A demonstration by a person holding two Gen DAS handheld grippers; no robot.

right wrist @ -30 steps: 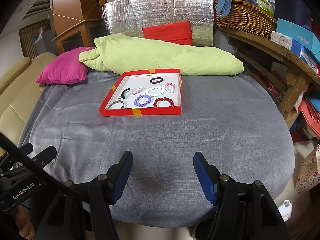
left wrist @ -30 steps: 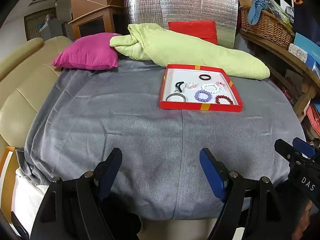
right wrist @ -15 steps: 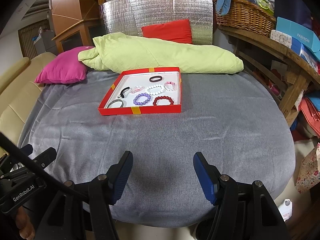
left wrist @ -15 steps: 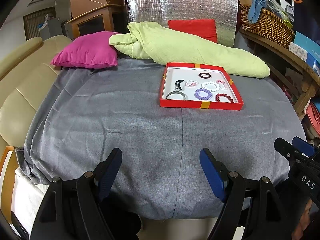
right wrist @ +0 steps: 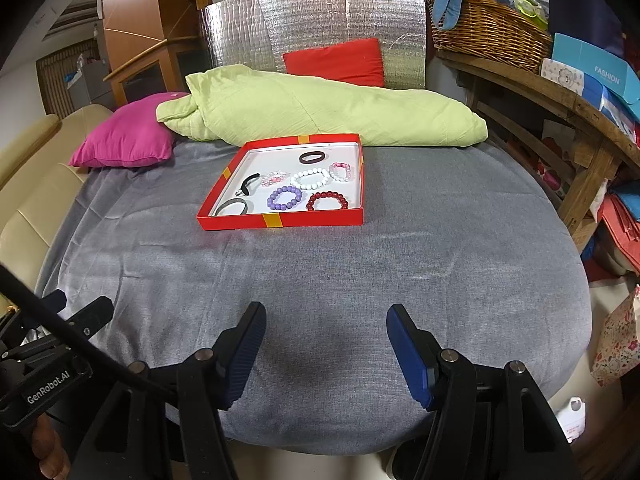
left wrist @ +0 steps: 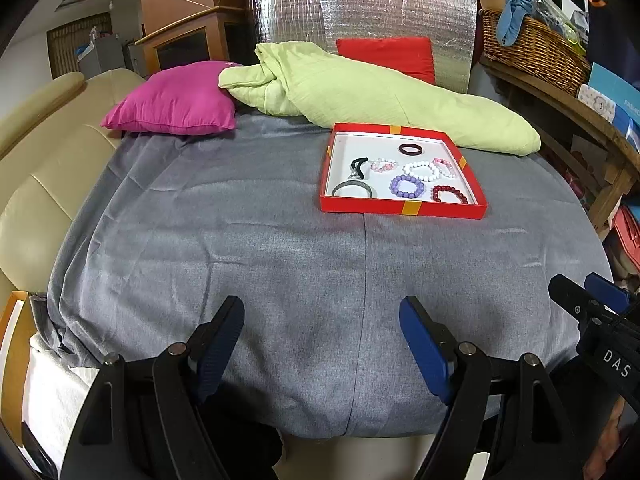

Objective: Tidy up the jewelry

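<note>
A red tray [left wrist: 404, 208] sits on the grey cloth [left wrist: 248, 256] of the tabletop, right of centre and in the upper half of the left wrist view, near the centre of the right wrist view. Inside lie several bracelets, each apart from its neighbours or nearly so: a purple beaded one [right wrist: 284, 197] and a dark red beaded one [right wrist: 327, 200] along the near edge, a white beaded one [right wrist: 311, 178] in the middle, two pinkish ones beside it, a dark band [right wrist: 311, 157] at the far side, and a grey bangle [right wrist: 232, 207] in the near left corner. The left gripper [left wrist: 322, 344] and right gripper [right wrist: 326, 354] hover low in their frames, well short of the tray, jaws spread wide and holding nothing. The beaded bracelets look light and floppy, likely on elastic, with smooth round beads that may roll or slip; pinching across one side of the loop seems safest. The bangle looks stiff and slick, so a grip across its rim should serve.
</note>
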